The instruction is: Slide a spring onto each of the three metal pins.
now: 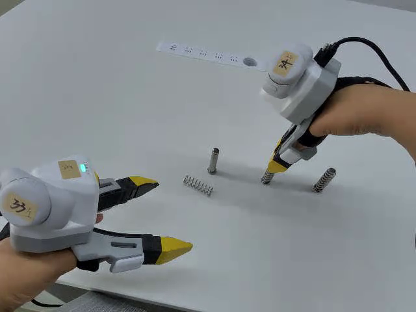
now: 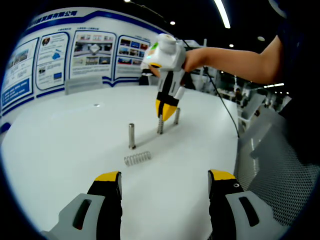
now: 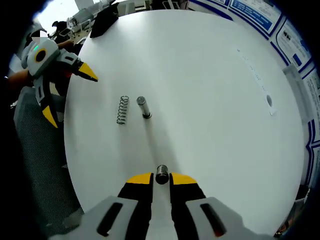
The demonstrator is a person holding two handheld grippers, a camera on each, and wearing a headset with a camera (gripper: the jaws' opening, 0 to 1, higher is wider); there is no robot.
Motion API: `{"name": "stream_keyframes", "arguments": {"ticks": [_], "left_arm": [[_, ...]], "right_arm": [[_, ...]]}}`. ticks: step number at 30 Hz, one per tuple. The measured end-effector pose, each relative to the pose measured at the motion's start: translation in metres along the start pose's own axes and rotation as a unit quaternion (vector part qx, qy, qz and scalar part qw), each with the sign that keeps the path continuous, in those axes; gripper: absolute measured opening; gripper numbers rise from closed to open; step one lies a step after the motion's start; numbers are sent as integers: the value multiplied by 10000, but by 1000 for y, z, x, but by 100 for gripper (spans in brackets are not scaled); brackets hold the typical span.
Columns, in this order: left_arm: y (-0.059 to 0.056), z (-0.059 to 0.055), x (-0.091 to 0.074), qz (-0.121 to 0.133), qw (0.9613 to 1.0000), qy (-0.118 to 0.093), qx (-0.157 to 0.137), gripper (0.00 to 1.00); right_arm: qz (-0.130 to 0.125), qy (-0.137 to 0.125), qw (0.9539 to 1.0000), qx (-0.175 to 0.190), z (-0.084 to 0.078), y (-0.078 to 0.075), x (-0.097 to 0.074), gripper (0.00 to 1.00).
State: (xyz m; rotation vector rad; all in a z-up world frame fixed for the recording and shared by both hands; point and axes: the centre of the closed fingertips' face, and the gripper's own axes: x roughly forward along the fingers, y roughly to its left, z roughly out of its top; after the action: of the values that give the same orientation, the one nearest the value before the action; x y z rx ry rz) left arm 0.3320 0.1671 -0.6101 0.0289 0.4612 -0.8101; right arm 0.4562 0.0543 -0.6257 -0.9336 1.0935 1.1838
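Note:
A bare metal pin (image 1: 213,160) stands upright mid-table, with a loose spring (image 1: 198,185) lying just in front of it. To its right, my right gripper (image 1: 276,166) points down with its yellow tips closed on the spring of a second pin (image 1: 267,177). The right gripper view shows that sprung pin (image 3: 161,175) between the tips. A third pin (image 1: 324,180), wearing a spring, stands further right. My left gripper (image 1: 173,215) is open and holds nothing, at the near left. Ahead of it lie the loose spring (image 2: 137,158) and the bare pin (image 2: 131,136).
A white power strip (image 1: 211,55) lies flat at the far side of the white table (image 1: 97,97). A black cable (image 1: 370,49) trails from the right gripper. The table's near edge runs below the left gripper.

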Motion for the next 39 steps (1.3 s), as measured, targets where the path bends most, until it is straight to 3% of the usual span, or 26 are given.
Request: {"name": "stream_keyframes", "arguments": {"ticks": [7, 21, 30, 39], "left_arm": [[1, 0, -1, 13, 10000, 0, 5, 72], [0, 4, 1, -23, 10000, -1, 73, 72], [0, 6, 0, -22, 9999, -1, 111, 72], [-1, 6, -1, -21, 9999, -2, 114, 72]], "right_arm": [[-86, -101, 9999, -66, 1, -1, -2, 18], [-408, -618, 9970, -220, 26, -4, -29, 18], [-322, -856, 9954, -290, 41, 14, -31, 18], [-51, -955, 9949, -308, 51, 43, -11, 18]]}}
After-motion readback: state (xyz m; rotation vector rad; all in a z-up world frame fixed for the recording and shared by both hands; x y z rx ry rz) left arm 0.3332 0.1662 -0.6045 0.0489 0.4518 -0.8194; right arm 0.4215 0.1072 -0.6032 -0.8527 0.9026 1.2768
